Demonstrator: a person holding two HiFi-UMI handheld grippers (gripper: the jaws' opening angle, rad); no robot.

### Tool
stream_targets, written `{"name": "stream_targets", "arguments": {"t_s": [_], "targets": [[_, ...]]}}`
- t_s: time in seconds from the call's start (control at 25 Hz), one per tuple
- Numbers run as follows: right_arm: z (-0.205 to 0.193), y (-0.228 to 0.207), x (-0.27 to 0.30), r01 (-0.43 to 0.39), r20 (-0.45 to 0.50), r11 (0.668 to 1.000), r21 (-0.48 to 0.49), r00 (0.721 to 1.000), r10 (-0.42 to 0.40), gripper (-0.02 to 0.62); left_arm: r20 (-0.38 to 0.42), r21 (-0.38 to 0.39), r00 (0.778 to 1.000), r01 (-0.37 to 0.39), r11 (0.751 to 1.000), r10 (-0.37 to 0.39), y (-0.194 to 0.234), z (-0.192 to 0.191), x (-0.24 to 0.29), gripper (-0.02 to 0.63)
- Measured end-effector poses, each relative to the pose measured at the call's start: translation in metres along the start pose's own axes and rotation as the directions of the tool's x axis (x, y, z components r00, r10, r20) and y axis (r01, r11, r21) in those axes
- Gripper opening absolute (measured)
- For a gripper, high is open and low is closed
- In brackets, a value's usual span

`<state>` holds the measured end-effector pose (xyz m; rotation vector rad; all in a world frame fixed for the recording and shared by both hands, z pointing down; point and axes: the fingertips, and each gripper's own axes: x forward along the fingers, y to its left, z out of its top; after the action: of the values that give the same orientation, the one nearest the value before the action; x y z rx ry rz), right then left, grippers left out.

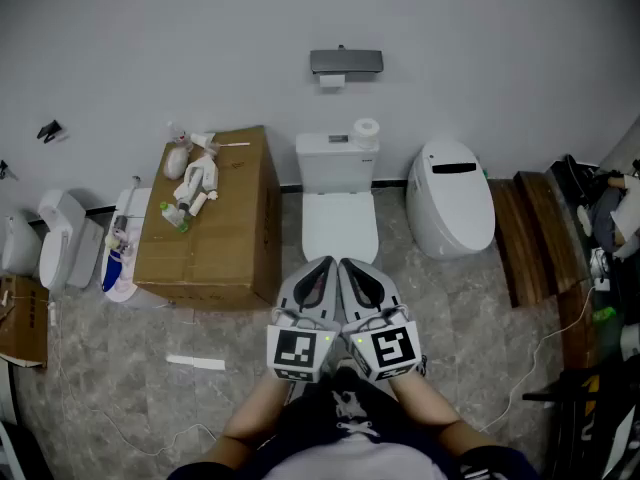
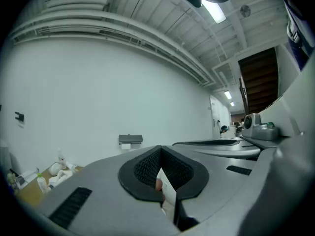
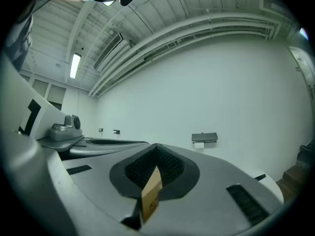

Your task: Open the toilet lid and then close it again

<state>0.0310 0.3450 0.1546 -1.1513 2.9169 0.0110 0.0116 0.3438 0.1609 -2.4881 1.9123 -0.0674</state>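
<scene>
The left gripper (image 1: 325,265) and right gripper (image 1: 346,266) are held side by side and level, each with its jaws pressed together on nothing. Just past their tips the toilet lid (image 1: 340,223) lies flat and closed. Its long axis runs straight away from the person, with the rounded front toward the grippers and the hinge end at the tank (image 1: 337,161) by the wall. The tips overlap the lid's front edge. In both gripper views the jaws block the toilet, leaving a thin, unclear sliver.
</scene>
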Motion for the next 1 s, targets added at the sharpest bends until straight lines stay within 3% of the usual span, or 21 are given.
{"name": "stream_targets", "arguments": {"t_s": [0.48, 0.72, 1.0], "targets": [[-0.005, -0.013, -0.005, -0.015, 0.016, 1.000, 0.019, 1.000, 0.014, 0.003, 0.019, 0.011, 1.000, -0.013, 1.000, 0.013, -0.011, -0.003, 0.009, 0.002], [-0.017, -0.027, -0.006, -0.022, 0.003, 1.000, 0.003, 1.000, 0.022, 0.003, 0.007, -0.032, 1.000, -0.004, 0.999, 0.004, -0.017, -0.012, 0.021, 0.002], [-0.031, -0.045, -0.004, -0.052, -0.011, 0.998, -0.033, 0.999, 0.052, 0.003, -0.009, 0.018, 1.000, -0.022, 1.000, 0.022, -0.028, -0.026, 0.038, 0.002]]}}
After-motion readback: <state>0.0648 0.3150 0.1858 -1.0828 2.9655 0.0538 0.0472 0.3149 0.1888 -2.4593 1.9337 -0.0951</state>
